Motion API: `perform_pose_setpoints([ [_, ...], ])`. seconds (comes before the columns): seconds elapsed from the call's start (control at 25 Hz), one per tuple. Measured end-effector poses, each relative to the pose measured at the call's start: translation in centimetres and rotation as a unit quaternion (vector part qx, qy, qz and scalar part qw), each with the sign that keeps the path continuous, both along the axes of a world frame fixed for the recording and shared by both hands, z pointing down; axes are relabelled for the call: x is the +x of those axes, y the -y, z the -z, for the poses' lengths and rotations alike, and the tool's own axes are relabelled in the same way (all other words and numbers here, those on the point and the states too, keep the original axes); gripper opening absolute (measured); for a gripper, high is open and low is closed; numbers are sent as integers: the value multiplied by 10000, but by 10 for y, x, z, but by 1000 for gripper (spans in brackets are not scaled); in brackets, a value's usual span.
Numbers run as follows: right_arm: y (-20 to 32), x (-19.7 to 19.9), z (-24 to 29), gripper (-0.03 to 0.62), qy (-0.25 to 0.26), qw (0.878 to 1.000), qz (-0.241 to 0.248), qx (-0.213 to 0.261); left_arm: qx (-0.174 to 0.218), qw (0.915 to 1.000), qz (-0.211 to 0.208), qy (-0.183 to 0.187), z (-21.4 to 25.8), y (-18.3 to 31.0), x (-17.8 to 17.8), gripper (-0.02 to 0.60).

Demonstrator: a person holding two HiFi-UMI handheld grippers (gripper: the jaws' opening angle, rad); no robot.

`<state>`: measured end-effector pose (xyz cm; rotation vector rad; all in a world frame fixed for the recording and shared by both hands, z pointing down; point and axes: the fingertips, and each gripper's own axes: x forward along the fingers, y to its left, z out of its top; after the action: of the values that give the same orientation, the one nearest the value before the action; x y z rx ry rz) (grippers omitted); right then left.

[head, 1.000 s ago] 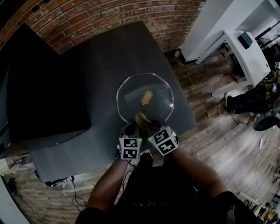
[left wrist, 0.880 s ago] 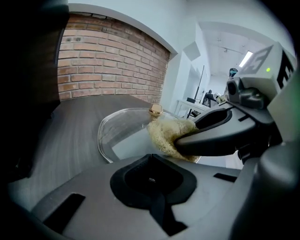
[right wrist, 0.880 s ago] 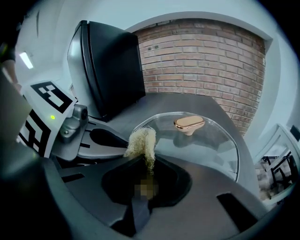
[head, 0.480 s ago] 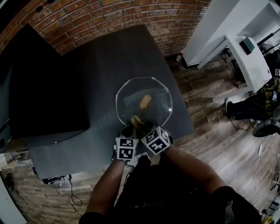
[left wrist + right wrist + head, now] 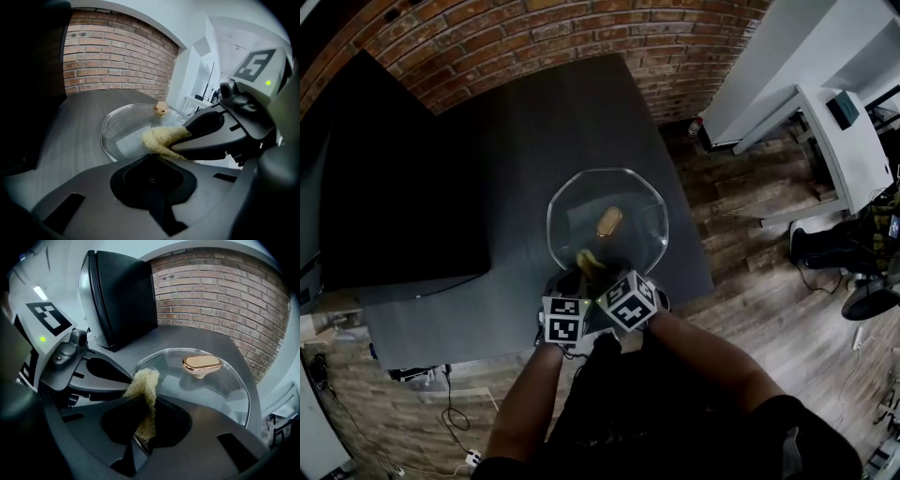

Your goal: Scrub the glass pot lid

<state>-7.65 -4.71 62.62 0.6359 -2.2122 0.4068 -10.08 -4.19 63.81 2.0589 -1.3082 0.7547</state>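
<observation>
The glass pot lid (image 5: 628, 202) with its gold knob (image 5: 608, 221) lies flat on the dark table (image 5: 525, 122). Both grippers meet at its near rim. My right gripper (image 5: 598, 272) is shut on a pale yellow scrubber (image 5: 143, 385), which presses on the glass just inside the rim (image 5: 159, 139). My left gripper (image 5: 568, 283) sits beside it on the left, its jaws closed together at the lid's edge (image 5: 150, 164). In the right gripper view the knob (image 5: 201, 363) stands beyond the scrubber. The rim under the jaws is mostly hidden.
A large black box (image 5: 394, 187) occupies the table's left side (image 5: 119, 296). A brick wall (image 5: 534, 37) runs behind the table. The table's edge lies just under my hands, with wood floor (image 5: 769, 281) to the right and a white desk (image 5: 839, 122) further off.
Both grippers and the scrubber have slid a little to the left along the lid's near rim. The lid stays where it was.
</observation>
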Motion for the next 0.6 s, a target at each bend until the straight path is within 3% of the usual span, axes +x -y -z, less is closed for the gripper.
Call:
perform_pose_setpoints([
  [0.6, 29, 38, 5, 51, 81, 9993, -347, -128, -43, 9999, 166, -19, -2, 4, -4, 34],
])
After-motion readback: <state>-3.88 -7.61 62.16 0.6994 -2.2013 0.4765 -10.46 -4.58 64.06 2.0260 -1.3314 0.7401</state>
